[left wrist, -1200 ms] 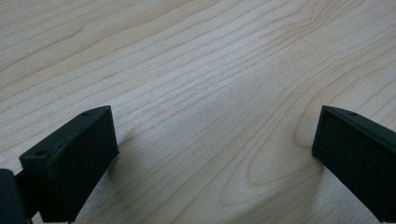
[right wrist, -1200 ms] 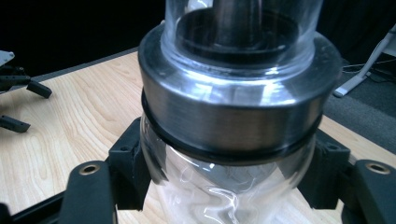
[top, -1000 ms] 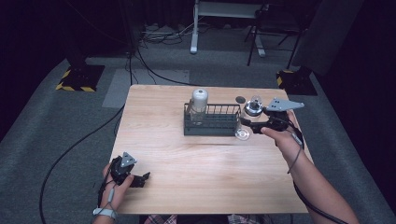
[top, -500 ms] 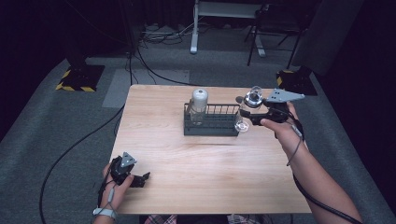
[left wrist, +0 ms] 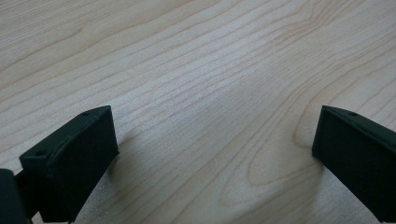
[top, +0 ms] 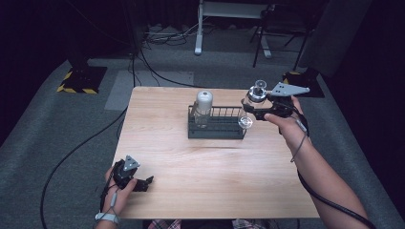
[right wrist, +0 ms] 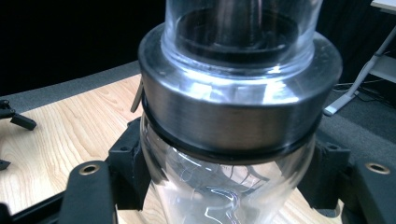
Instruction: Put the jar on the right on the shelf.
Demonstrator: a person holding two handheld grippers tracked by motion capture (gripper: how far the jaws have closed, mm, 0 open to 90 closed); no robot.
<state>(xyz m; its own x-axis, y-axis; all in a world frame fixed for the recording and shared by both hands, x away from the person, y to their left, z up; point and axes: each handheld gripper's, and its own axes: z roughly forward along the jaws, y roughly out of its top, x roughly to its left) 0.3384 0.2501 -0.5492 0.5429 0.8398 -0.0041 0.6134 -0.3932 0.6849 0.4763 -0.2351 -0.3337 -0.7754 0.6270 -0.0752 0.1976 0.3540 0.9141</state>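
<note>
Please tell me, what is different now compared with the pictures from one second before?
The right gripper, shut on the glass bottle, has lifted it a little higher and slightly toward the table's far edge, beside the right end of the wire rack. The left gripper stays open near the front left corner of the table, and the white-capped bottle remains standing in the rack.

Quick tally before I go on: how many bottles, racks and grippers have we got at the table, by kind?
Bottles: 2 - clear glass bottle with metal collar, white-capped bottle
Racks: 1 - dark wire rack
Grippers: 2 - left gripper, right gripper
Total: 5
</note>
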